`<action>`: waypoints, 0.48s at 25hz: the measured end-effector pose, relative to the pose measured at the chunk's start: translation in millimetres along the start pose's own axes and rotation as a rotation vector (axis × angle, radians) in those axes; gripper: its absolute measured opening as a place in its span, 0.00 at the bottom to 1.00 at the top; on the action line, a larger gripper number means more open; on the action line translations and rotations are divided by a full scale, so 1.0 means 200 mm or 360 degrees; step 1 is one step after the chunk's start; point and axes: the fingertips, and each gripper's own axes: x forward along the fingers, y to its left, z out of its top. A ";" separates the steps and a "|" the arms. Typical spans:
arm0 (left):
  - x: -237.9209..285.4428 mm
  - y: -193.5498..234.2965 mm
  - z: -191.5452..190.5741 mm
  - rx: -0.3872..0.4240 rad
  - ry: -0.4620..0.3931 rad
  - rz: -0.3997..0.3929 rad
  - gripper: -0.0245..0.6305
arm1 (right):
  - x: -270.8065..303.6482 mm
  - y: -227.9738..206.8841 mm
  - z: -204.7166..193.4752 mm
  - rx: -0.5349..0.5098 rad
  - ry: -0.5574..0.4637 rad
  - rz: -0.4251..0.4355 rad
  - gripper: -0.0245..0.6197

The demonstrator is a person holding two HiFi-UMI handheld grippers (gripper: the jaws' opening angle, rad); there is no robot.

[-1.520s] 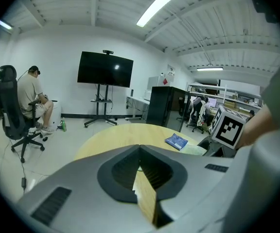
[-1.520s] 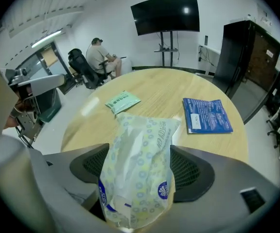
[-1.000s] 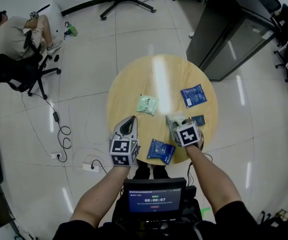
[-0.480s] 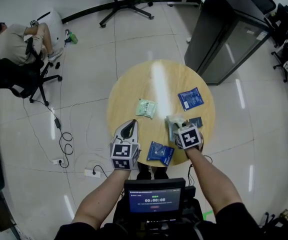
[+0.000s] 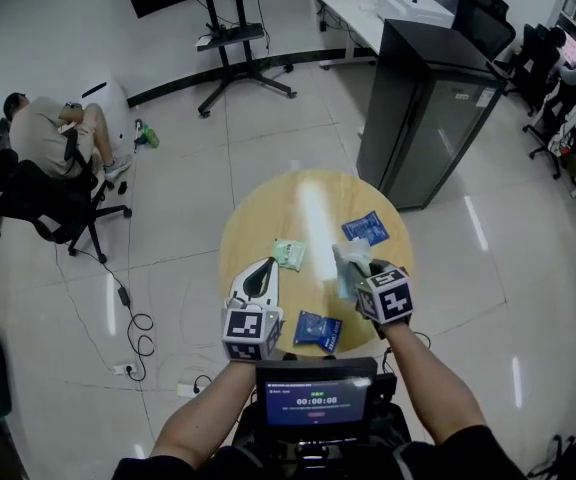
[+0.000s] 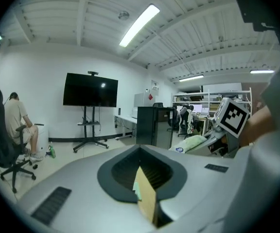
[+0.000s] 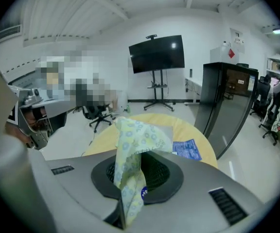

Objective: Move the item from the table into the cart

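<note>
My right tool is clamped on the pale yellow packet. The packet's long axis runs up and away from the jaws, over the near right of the round tabletop. A green packet, a far blue packet and a near blue packet lie on the wood. A black cabinet stands beyond. My left tool is closed and empty. Both forearms reach forward, the right tool tilted downward.

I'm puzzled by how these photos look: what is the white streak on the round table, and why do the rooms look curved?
Head view: lamp glare on the table, likewise on the glossy floor. Both gripper views: wide-angle lenses bend straight lines, corners go dark.
</note>
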 end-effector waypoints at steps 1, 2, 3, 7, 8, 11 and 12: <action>-0.04 -0.05 0.07 0.0062 -0.0038 -0.0012 0.04 | -0.10 0.01 0.03 0.0006 -0.0052 -0.0001 0.05; -0.07 -0.11 0.14 0.0098 -0.0079 -0.0034 0.04 | -0.20 0.01 0.06 0.0012 -0.0106 -0.0006 0.05; -0.09 -0.18 0.20 0.0107 -0.0118 -0.0061 0.04 | -0.30 0.00 0.09 0.0020 -0.0162 -0.0013 0.05; -0.14 -0.45 0.39 0.0085 -0.0209 -0.0143 0.04 | -0.71 -0.07 0.19 -0.0032 -0.0393 -0.0086 0.05; -0.16 -0.53 0.43 0.0091 -0.0225 -0.0159 0.04 | -0.81 -0.08 0.20 -0.0056 -0.0430 -0.0106 0.05; -0.22 -0.74 0.54 0.0106 -0.0281 -0.0200 0.04 | -1.10 -0.10 0.17 -0.0051 -0.0510 -0.0119 0.05; -0.24 -0.80 0.58 0.0112 -0.0298 -0.0214 0.04 | -1.18 -0.11 0.17 -0.0044 -0.0539 -0.0122 0.05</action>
